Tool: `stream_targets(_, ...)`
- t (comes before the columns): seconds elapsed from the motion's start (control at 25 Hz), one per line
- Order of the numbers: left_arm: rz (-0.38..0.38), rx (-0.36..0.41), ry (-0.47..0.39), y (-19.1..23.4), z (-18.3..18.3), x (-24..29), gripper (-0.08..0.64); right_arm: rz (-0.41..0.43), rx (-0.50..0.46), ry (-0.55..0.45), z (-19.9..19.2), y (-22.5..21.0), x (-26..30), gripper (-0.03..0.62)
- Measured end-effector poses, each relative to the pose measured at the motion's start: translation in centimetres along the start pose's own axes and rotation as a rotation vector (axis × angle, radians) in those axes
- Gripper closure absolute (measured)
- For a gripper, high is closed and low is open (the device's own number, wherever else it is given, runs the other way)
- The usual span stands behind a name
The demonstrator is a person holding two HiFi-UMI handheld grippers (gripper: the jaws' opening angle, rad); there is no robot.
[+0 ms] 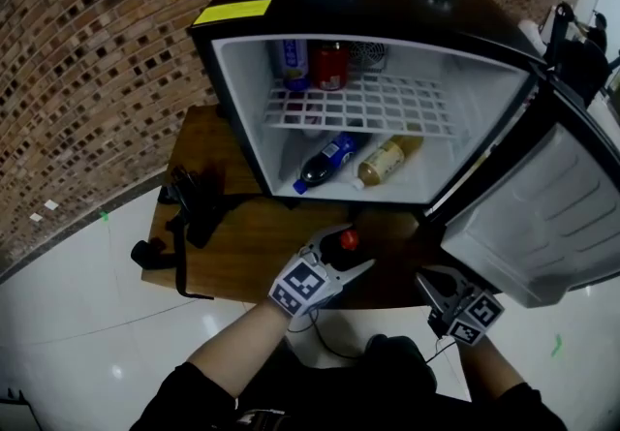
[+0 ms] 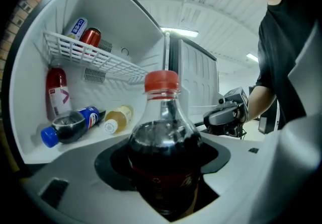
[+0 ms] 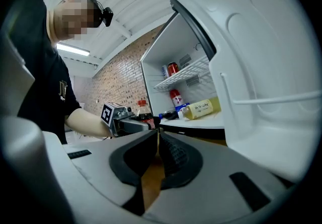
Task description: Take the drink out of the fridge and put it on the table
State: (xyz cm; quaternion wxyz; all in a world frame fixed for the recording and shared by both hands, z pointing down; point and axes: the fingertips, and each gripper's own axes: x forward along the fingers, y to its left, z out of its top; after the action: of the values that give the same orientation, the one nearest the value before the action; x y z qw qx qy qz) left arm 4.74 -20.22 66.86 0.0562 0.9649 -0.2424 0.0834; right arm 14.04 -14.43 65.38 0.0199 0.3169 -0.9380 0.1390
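Note:
A cola bottle with a red cap stands upright between the jaws of my left gripper, which is shut on its dark body. It is over the wooden table, just in front of the open fridge. Whether its base touches the wood is hidden. My right gripper hangs at the table's front right, below the fridge door, shut with nothing between its jaws. In the right gripper view its jaws meet tip to tip, and the left gripper with the bottle shows beyond.
Inside the fridge a blue-labelled dark bottle and a yellow drink bottle lie on the floor; two cans stand on the wire shelf. A black strap-like object lies on the table's left. The door swings out to the right.

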Motion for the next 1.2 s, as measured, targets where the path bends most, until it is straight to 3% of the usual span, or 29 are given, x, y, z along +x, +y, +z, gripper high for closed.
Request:
stream_targets(0.16, -0.001, 0.063, -0.009, -0.6, -1.6, 0.4, 0.256, -0.005, 0.004, 0.003, -0.2, -0.2, -0.6, 0.566)
stream_targets(0.32, -0.001, 0.077, -0.078, -1.1, -2.0, 0.4, 0.256, -0.008, 0.008, 0.002, -0.4, -0.5, -1.1, 0.565)
stream_targets(0.44, 0.006, 0.043, -0.076, -0.9, -2.8, 0.6, 0.241, -0.015, 0.009, 0.006, -0.8, -0.6, -1.3, 0.565)
stream_targets(0.48, 0.000, 0.025, -0.064, -1.0, -3.2, 0.6, 0.160, -0.015, 0.009, 0.006, -0.8, -0.5, -1.4, 0.565)
stream_targets(0.56, -0.008, -0.005, -0.061, -1.2, -3.4, 0.2, 0.090, -0.014, 0.008, 0.003, -0.6, -0.5, -1.4, 0.565)
stream_targets(0.76, 0.040, -0.092, -0.051, -0.8, -3.7, -3.8, 0.083, -0.030, 0.023, 0.020, 0.0, -0.5, -1.4, 0.560)
stream_targets(0.88, 0.091, -0.147, -0.029, -0.8, -3.7, -8.1, 0.141, -0.031, 0.042, 0.044, 0.8, -0.3, -1.7, 0.560)
stream_targets(0.96, 0.125, -0.185, -0.016, -0.9, -3.3, -11.4, 0.218, -0.035, 0.061, 0.059, 1.5, 0.1, -2.0, 0.560)
stream_targets(1.16, 0.270, -0.286, -0.057, -0.6, 1.2, -19.0, 0.522, -0.035, 0.136, 0.055, 5.4, 2.2, -2.6, 0.591)
stream_targets(1.2, 0.298, -0.309, -0.073, -0.7, 2.2, -20.1, 0.557, -0.030, 0.159, 0.058, 6.2, 2.8, -2.7, 0.592)
